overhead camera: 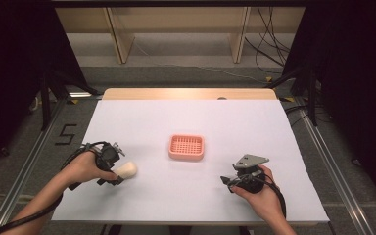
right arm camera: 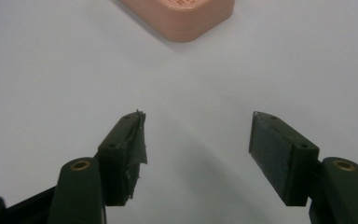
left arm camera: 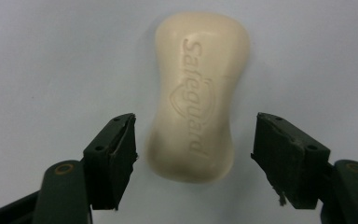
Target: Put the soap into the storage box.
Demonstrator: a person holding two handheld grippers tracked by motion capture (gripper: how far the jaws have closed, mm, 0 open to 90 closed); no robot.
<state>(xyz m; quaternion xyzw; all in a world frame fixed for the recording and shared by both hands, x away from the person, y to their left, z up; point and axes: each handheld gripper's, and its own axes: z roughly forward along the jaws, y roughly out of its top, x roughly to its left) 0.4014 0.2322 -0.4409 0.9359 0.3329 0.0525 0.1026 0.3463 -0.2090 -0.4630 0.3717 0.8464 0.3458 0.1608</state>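
A cream bar of soap (overhead camera: 127, 170) (left arm camera: 198, 93) with raised lettering lies flat on the white table cover, at the left front. My left gripper (overhead camera: 120, 168) (left arm camera: 193, 135) is open around its near end, one jaw on each side, with a gap between each pad and the bar. A pink slotted soap dish (overhead camera: 186, 156) (right arm camera: 186, 25) sits at the table's middle. At the right front, my right gripper (overhead camera: 228, 177) (right arm camera: 198, 135) stands open above bare cover, nothing between its jaws, pointing toward the dish.
The white cover (overhead camera: 191, 117) spans the table, with a strip of bare wood (overhead camera: 186, 93) at the far edge. Dark stands and cables line the floor on both sides beyond the table.
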